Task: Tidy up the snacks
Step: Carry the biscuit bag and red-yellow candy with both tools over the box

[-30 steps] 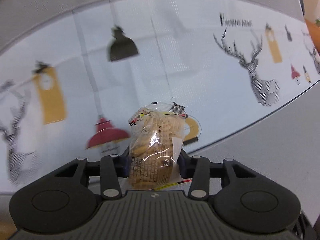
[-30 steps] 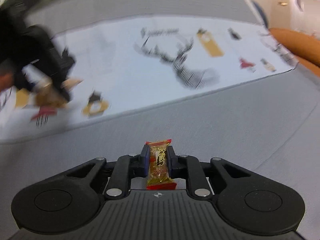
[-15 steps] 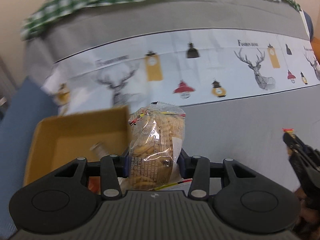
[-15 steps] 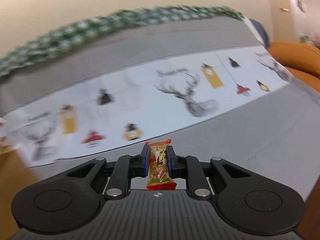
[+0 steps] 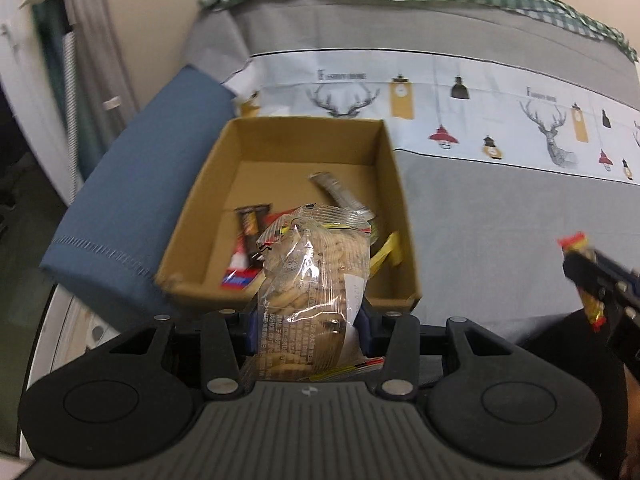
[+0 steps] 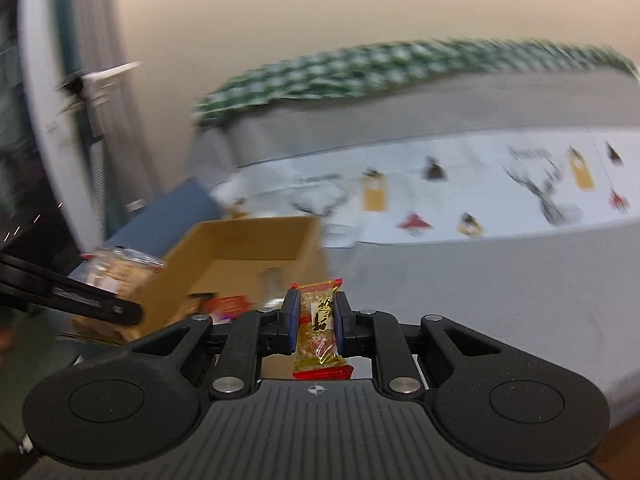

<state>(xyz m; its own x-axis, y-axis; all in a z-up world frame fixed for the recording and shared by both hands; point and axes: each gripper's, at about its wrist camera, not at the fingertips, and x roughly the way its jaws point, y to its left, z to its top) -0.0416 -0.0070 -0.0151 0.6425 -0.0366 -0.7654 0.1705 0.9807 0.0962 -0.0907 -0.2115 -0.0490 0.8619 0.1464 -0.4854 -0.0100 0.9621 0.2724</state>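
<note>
Two snacks are held: a biscuit bag is clamped in the left claw over the box's near wall; a candy is clamped in the right claw, beside the box.

Left wrist view looks down close over the box's near edge. Right wrist view, lower and right of it, faces the box; both share it.

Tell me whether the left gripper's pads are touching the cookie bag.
Touching. The left wrist view shows the left gripper with both blue pads pressed against the sides of the cookie bag, pinching it.
</note>
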